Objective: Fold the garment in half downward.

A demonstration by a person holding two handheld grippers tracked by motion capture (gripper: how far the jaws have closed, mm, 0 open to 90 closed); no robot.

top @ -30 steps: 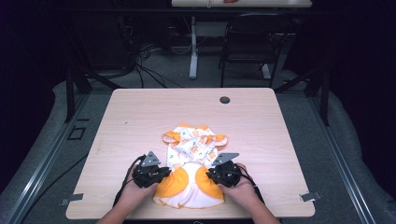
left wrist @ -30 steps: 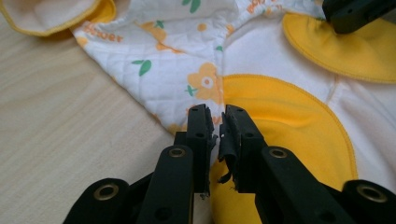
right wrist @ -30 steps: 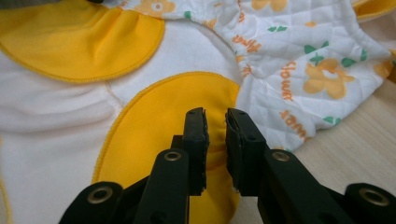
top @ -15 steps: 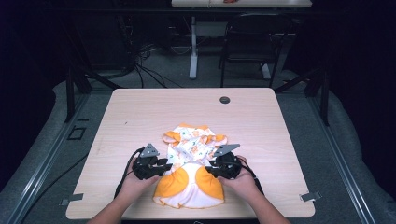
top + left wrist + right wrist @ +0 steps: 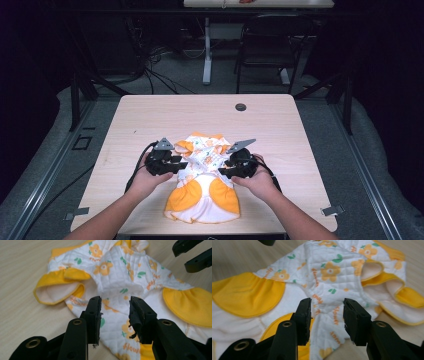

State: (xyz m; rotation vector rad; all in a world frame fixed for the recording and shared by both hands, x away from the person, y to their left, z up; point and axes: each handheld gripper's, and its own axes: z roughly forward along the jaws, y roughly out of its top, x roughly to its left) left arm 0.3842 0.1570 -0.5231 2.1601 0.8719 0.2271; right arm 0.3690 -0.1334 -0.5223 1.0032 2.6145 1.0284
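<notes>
Folding a small quilted garment (image 5: pixel 204 185), white with orange flowers and yellow trim, lying on the near half of the counter (image 5: pixel 150 120), well short of the dark grommet (image 5: pixel 241 107) at the far edge. Running lengthwise from that grommet side toward the person, yellow hem nearest the body, folded sleeves crossed over the chest. Flanking the garment's upper half: left gripper (image 5: pixel 176 164) at its left edge, right gripper (image 5: pixel 226 170) at its right edge, both about equally near. Fingers (image 5: pixel 93 312) of the left gripper standing apart, having just been opening, no cloth pinched between them, the garment lying just beyond and below. Fingers (image 5: pixel 355 317) of the right gripper likewise parted after opening, hovering over the flowered sleeve without pressing it. Looking, on this evidence, like a release after a sleeve fold, with the long lower half toward the person probably next.
</notes>
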